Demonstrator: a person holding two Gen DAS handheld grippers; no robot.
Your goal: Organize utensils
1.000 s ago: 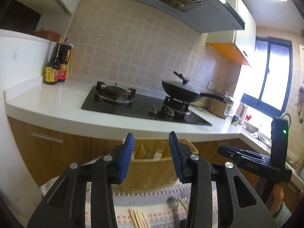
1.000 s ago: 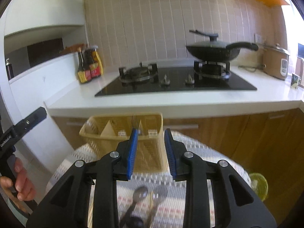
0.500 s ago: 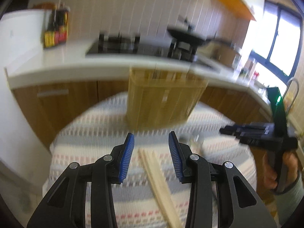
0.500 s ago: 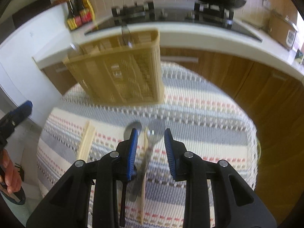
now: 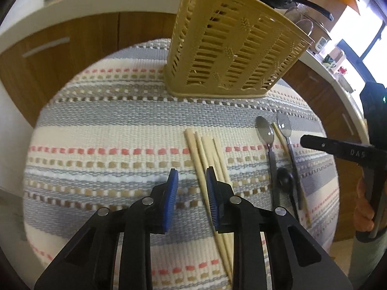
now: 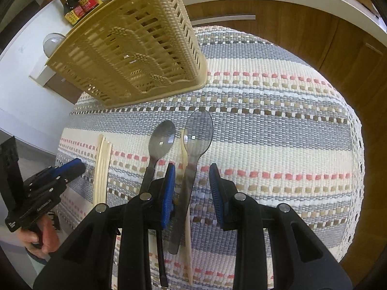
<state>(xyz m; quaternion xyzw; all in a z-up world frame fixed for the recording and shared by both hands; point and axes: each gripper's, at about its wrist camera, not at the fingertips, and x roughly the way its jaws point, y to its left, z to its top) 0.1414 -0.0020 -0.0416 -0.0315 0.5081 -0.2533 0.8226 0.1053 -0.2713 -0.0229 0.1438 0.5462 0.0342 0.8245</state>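
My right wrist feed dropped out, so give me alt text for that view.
The right gripper hangs open over a metal spoon and a single chopstick on the striped cloth, a second spoon just left. A tan utensil basket stands behind; more chopsticks lie at left.

both wrist cams angled down, close; shared mat (image 5: 108,125)

Round table (image 5: 101,120) under striped woven cloth (image 6: 278,130)
Basket (image 5: 232,48) upright at back; chopsticks (image 5: 205,154) bundled mid-cloth; two spoons (image 6: 162,140), one chopstick between; dark spoon (image 5: 285,181) nearby
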